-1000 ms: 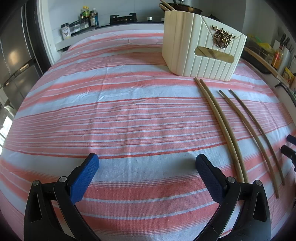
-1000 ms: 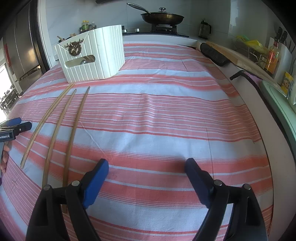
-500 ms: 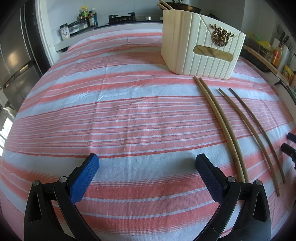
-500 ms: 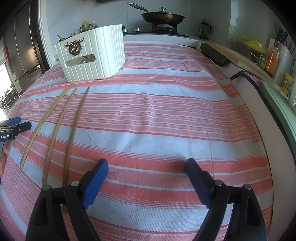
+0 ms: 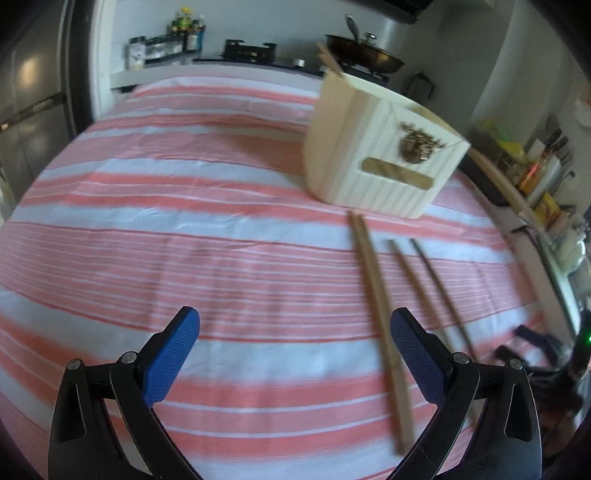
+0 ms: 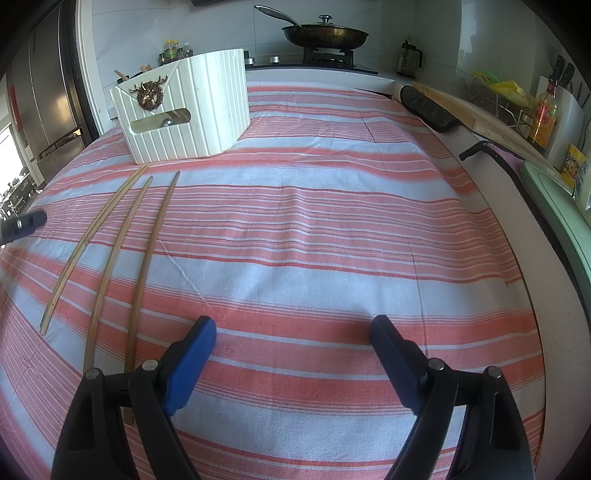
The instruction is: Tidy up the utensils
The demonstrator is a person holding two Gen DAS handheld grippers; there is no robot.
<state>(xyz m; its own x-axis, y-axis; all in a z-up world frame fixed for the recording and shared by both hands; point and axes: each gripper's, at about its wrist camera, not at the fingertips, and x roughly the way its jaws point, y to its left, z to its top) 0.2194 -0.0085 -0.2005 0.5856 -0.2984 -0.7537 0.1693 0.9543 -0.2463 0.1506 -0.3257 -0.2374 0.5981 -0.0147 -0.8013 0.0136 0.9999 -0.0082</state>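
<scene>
Several long wooden chopsticks lie side by side on the striped cloth, in the left wrist view point(image 5: 376, 295) and the right wrist view point(image 6: 147, 251). A white ribbed utensil box point(image 5: 376, 162) with a brass stag badge stands behind them, also in the right wrist view point(image 6: 192, 110), with utensil ends sticking out of it. My left gripper point(image 5: 295, 354) is open and empty above the cloth, its right finger just beside the leftmost chopsticks. My right gripper point(image 6: 291, 358) is open and empty, right of the chopsticks.
The table is covered by a red and white striped cloth point(image 6: 314, 221). A pan point(image 6: 325, 35) sits on the stove behind. A dark mat and cutting board point(image 6: 443, 107) lie at the right edge. A fridge point(image 6: 44, 103) stands at the left.
My left gripper has moved right and forward toward the chopsticks, with motion blur. My right gripper has stayed nearly still.
</scene>
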